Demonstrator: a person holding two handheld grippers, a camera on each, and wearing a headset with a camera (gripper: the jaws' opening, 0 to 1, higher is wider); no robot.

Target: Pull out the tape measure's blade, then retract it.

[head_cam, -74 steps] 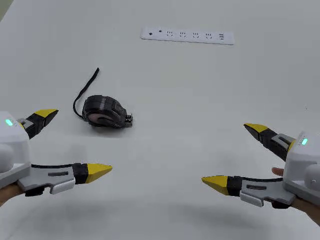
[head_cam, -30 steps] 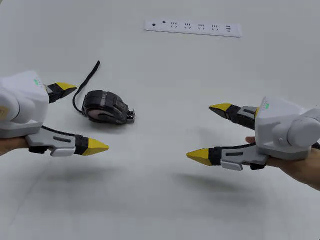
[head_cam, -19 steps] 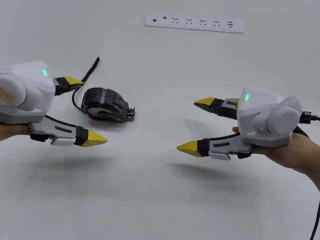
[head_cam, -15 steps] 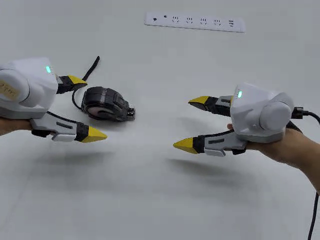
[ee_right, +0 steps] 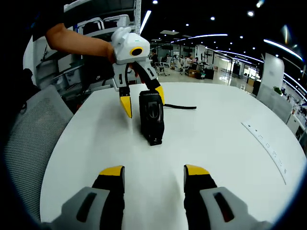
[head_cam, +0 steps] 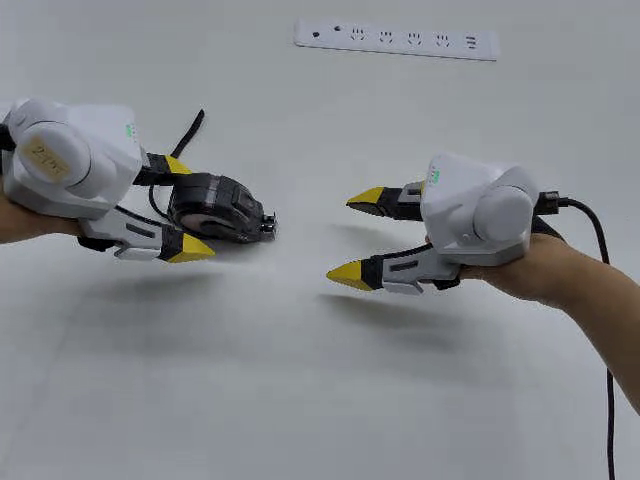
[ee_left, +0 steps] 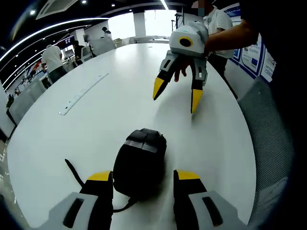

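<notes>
A black tape measure [head_cam: 215, 207] lies on the white table [head_cam: 300, 380], blade hook toward the right and black wrist strap [head_cam: 186, 138] trailing behind it. My left gripper [head_cam: 186, 207] is open and straddles the case's rear, one yellow-tipped jaw on each side. In the left gripper view the tape measure [ee_left: 140, 163] sits between the fingertips [ee_left: 100, 176], not squeezed. My right gripper [head_cam: 352, 236] hovers open, a short way right of the blade hook and pointing at it. In the right gripper view the tape measure [ee_right: 152, 115] lies ahead of my right gripper [ee_right: 154, 170], with the left gripper [ee_right: 143, 99] around it.
A white power strip [head_cam: 397, 39] lies at the table's far edge. A black cable [head_cam: 600, 300] runs from the right gripper past the person's forearm. Office chairs and several people stand beyond the table in the gripper views.
Both grippers have moved inward toward the tape measure. The left gripper has slid forward until its jaws flank the case. The tape measure has not moved.
</notes>
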